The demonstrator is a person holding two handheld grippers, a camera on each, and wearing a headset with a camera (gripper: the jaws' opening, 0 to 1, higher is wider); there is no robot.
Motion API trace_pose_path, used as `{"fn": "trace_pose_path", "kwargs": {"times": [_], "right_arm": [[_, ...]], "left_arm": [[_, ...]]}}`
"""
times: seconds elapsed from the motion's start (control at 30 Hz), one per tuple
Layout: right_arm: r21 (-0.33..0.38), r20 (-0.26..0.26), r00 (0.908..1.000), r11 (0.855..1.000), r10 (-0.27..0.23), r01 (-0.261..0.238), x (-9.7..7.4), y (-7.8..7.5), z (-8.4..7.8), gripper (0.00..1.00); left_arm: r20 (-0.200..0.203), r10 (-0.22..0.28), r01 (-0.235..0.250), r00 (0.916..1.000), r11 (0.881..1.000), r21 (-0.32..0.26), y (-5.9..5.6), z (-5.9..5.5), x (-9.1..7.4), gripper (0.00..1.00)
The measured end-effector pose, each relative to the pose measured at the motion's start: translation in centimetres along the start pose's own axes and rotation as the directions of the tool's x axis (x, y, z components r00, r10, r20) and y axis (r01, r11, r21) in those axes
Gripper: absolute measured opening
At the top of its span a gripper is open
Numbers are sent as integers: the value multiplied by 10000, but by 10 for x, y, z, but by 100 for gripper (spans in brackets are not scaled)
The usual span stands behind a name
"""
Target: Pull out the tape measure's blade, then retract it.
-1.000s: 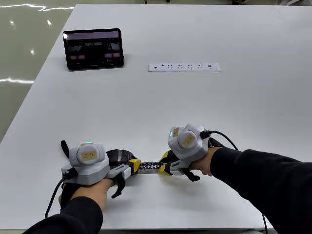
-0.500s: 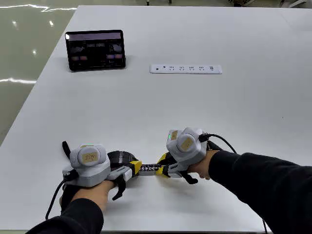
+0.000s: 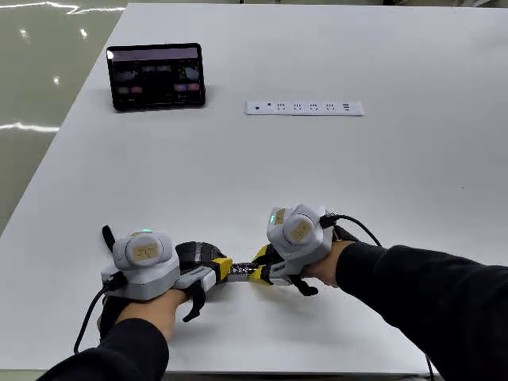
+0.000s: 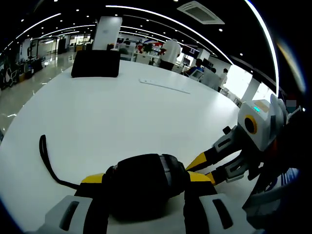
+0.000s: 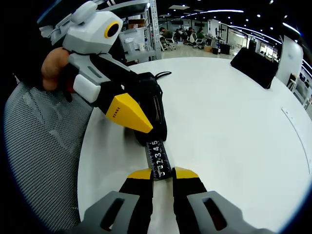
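A black tape measure point(image 3: 196, 255) lies near the table's front edge, and my left gripper point(image 3: 220, 268) is shut on its round case point(image 4: 145, 184). A short length of blade point(image 5: 157, 157) with printed numbers runs from the case point(image 5: 152, 109) to my right gripper point(image 5: 161, 173), which is shut on the blade's end. In the head view the blade point(image 3: 240, 269) spans a small gap between the left gripper and the right gripper point(image 3: 257, 274). A black wrist strap point(image 4: 46, 158) trails from the case on the table.
A dark tablet point(image 3: 155, 75) stands at the back left of the white table point(image 3: 317, 175) and a white power strip point(image 3: 305, 108) lies at the back centre. A mesh chair point(image 5: 44, 161) sits by the near edge. People stand far off point(image 4: 170, 51).
The right gripper has moved left toward the left gripper, and the exposed blade between them is shorter than a second ago. The left gripper has stayed in place.
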State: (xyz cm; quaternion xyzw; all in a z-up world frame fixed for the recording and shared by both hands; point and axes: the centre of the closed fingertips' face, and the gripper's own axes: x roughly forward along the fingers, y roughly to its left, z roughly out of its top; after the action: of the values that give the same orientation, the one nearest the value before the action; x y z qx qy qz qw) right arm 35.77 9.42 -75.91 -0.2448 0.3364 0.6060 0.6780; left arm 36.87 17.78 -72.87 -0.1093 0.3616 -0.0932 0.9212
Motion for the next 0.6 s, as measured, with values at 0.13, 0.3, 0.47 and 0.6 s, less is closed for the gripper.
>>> {"fn": "trace_pose_path", "kwargs": {"times": [0.13,0.3,0.47,0.6], "right_arm": [[39,-40,10000,10000,11,-11,1,0,1,10],[-60,-53,9999,9999,-102,102,1,0,0,11],[-196,21,9999,9997,-134,135,1,1,0,12],[-431,211,9996,9989,-163,172,1,3,-1,12]], "left_arm": [[0,2,-2,10000,10000,22,0,0,0,58],[102,107,-108,9999,9998,169,-1,0,0,60],[131,278,-286,9995,9973,671,-4,-1,0,60],[-40,369,-363,9993,9938,1047,-4,-3,1,60]]}}
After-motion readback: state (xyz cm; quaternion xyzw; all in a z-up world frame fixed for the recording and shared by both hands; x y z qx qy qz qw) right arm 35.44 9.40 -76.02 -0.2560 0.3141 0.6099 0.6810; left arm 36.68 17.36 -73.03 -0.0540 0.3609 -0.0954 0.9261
